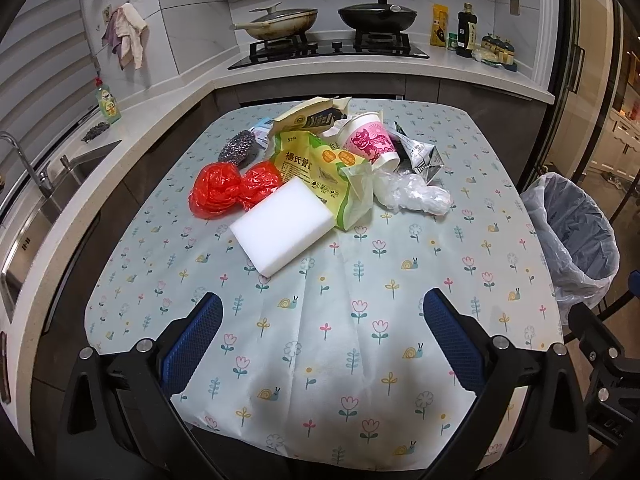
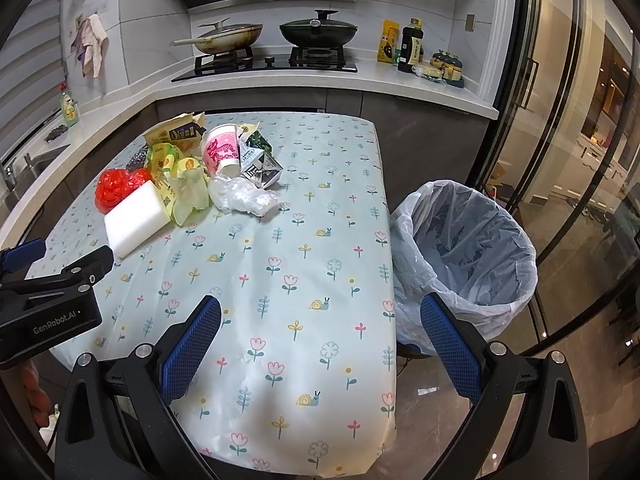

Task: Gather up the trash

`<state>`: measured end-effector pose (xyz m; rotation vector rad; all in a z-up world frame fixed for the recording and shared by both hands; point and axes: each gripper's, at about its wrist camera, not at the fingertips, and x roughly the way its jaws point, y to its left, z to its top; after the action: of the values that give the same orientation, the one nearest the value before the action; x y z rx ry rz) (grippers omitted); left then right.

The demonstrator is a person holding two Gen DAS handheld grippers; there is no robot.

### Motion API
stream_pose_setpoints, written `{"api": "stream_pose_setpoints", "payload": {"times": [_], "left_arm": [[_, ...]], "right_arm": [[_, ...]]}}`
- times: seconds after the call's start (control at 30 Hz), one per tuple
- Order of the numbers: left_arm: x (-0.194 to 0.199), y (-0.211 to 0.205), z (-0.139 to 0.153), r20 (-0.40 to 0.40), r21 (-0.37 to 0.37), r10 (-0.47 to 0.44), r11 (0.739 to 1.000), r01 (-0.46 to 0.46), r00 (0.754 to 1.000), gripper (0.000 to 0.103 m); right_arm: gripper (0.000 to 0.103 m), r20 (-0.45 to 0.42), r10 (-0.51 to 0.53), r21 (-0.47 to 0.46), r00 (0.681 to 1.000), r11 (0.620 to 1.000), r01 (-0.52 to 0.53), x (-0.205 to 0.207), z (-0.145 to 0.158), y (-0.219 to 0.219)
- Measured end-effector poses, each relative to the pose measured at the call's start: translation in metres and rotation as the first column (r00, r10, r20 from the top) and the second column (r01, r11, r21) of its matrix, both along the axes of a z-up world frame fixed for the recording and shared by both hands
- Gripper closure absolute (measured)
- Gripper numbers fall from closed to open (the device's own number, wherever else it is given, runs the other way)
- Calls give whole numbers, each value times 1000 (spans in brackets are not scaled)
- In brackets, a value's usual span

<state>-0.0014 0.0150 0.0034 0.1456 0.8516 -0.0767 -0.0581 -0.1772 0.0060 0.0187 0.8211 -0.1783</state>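
Left wrist view: trash heaped mid-bench — white foam block (image 1: 283, 229), crumpled red bags (image 1: 232, 190), yellow-green wrapper (image 1: 320, 172), pink paper cup (image 1: 370, 142), clear plastic wad (image 1: 412, 196). Left tool (image 1: 322, 344) and right tool (image 2: 320, 344) both spread wide, empty. Flowered cloth over bench (image 1: 360, 300); lined bin (image 2: 472, 256) beside it; stove (image 1: 332, 46) behind.

Matt foam sponge (image 1: 283, 229), crinkled glossy red plastic bag (image 1: 218, 191), thin translucent plastic bin liner (image 2: 464, 248)

Bare tablecloth (image 1: 320, 340) lies before the trash pile (image 1: 320, 168).
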Motion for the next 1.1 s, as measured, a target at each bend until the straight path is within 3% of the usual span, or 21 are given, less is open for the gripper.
{"api": "stream_pose_setpoints", "payload": {"times": [0.27, 0.53, 0.67, 0.83, 0.93, 1.1], "left_arm": [[9, 12, -7, -7, -22, 13, 1000, -14, 1000, 7], [30, 37, -13, -9, -90, 52, 995, -53, 999, 7], [48, 45, -22, -11, -61, -12, 998, 12, 1000, 7], [75, 64, -35, 47, 24, -101, 995, 100, 994, 7], [93, 74, -46, 66, 53, -169, 985, 166, 983, 7], [116, 83, -69, 19, 44, -302, 952, 301, 953, 7]], "right_arm": [[7, -16, -2, 2, 1000, 1000, 2, 8, -3, 4], [7, -40, -1, 14, 999, 1000, 1, 29, -11, 12], [7, -53, -5, 34, 999, 999, 7, 45, -17, 14], [7, -77, -8, 37, 997, 999, 11, 70, -26, 21], [7, -93, -7, 35, 996, 999, 11, 87, -32, 28], [7, -110, 3, 34, 994, 999, 1, 113, -41, 44]]}}
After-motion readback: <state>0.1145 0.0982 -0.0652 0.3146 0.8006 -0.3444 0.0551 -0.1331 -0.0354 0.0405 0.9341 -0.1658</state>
